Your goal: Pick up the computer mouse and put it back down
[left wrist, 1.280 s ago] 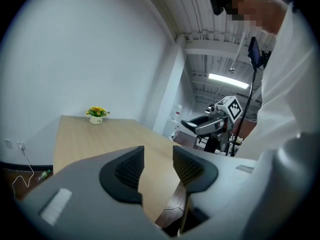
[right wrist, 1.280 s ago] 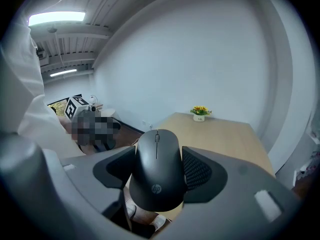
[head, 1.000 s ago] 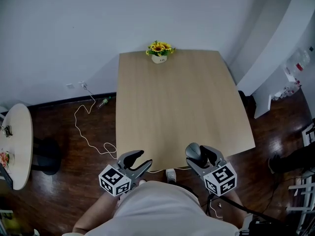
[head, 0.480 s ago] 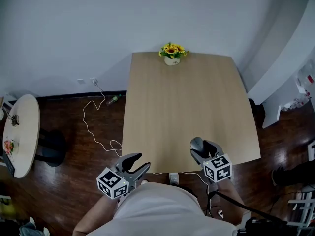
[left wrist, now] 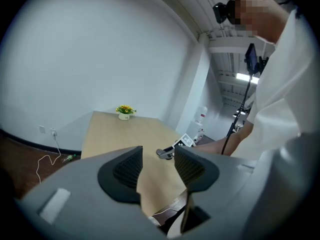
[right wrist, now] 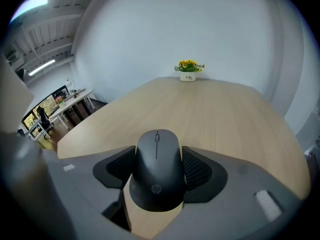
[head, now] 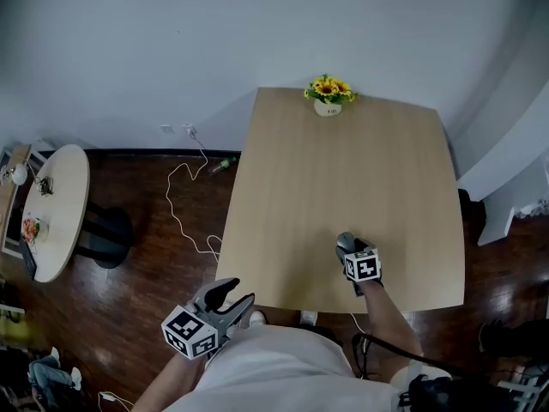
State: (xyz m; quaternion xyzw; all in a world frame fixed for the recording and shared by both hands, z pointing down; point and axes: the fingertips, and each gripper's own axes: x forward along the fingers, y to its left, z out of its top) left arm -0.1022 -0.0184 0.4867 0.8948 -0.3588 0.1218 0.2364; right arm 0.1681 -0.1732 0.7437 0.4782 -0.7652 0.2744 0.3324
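A dark grey computer mouse point(right wrist: 156, 176) sits between the pads of my right gripper point(right wrist: 159, 163), which is shut on its sides. In the head view this gripper point(head: 347, 247) and the mouse point(head: 344, 240) are over the near right part of the wooden table point(head: 343, 161); I cannot tell whether the mouse touches the top. My left gripper point(head: 238, 293) hangs off the table's near left corner, open and empty, its jaws point(left wrist: 156, 164) apart. From there the mouse point(left wrist: 164, 153) shows small, low at the tabletop.
A small pot of yellow flowers point(head: 328, 95) stands at the table's far edge, against the wall. A round side table point(head: 56, 209) is at the left. A white cable point(head: 184, 204) trails over the dark wooden floor.
My right gripper has carried the mouse from the table's near edge forward over the tabletop. The left gripper has stayed open by the near left corner.
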